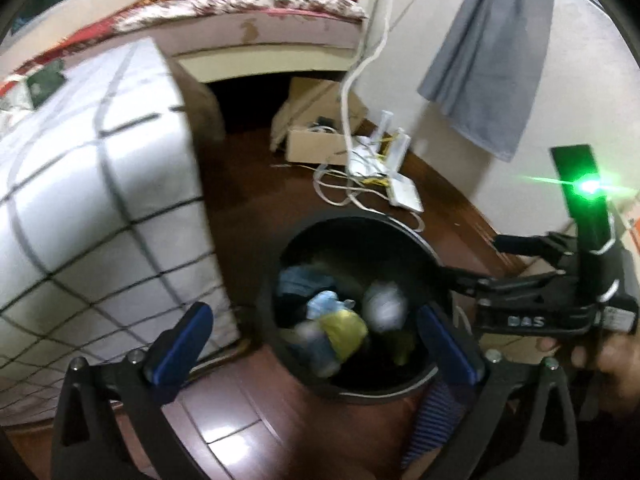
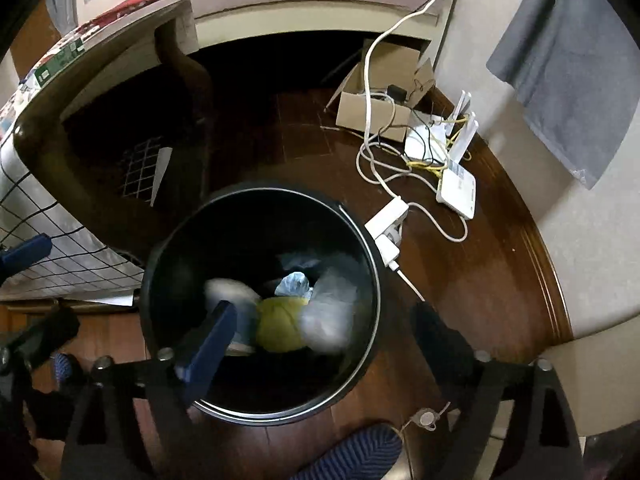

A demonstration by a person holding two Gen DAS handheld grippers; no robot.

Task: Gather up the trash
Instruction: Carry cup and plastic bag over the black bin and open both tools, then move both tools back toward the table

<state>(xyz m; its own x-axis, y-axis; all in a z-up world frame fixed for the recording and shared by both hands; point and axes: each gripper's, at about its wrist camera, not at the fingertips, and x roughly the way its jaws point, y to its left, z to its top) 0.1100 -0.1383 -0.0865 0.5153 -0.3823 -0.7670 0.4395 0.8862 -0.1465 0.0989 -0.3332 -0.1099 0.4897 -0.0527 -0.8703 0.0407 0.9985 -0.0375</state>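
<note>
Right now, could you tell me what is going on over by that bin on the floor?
A person holds two handheld grippers over a black trash bin on the wooden floor. The left gripper and the right gripper are both open and hold nothing. The bin already contains crumpled trash, including a yellow-green wad and pale wrappers, blurred in both views. A bed stands beside it.

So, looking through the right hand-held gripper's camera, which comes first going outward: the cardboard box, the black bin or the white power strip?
1. Black bin, directly below the right hand-held gripper.
2. White power strip, just beyond the bin's right rim.
3. Cardboard box, farthest, by the bed.
</note>
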